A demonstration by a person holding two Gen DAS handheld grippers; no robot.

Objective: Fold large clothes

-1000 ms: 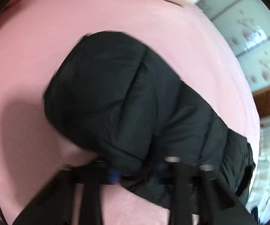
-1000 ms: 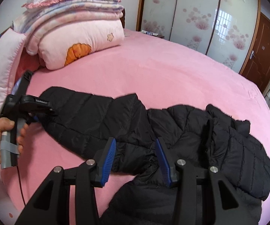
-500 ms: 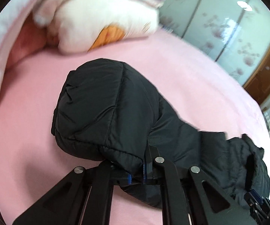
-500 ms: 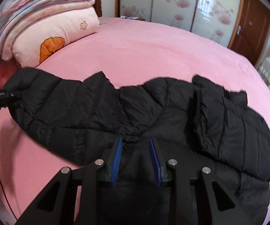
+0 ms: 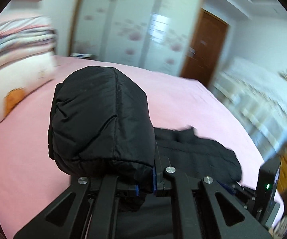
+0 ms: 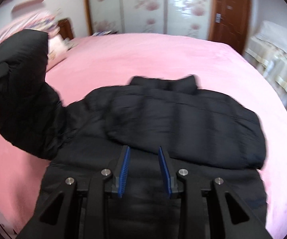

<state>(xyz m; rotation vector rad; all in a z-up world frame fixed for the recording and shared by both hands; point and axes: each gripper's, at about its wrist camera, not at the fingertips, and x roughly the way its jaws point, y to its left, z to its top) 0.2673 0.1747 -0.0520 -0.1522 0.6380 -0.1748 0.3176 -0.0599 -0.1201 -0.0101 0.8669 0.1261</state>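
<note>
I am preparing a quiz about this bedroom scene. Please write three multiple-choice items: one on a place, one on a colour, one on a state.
1. Where does the body of the black padded jacket lie?
A. on the floor
B. on the pink bed sheet
C. on a chair

2. What colour are the gripper pads?
A. blue
B. red
C. green

3. What is the left gripper doing?
A. open, empty
B. shut on the jacket's sleeve
C. holding a pillow

Answers:
1 B, the sheet surrounds the jacket.
2 A, blue ribbed pads show.
3 B, the sleeve end is pinched and raised.
</note>
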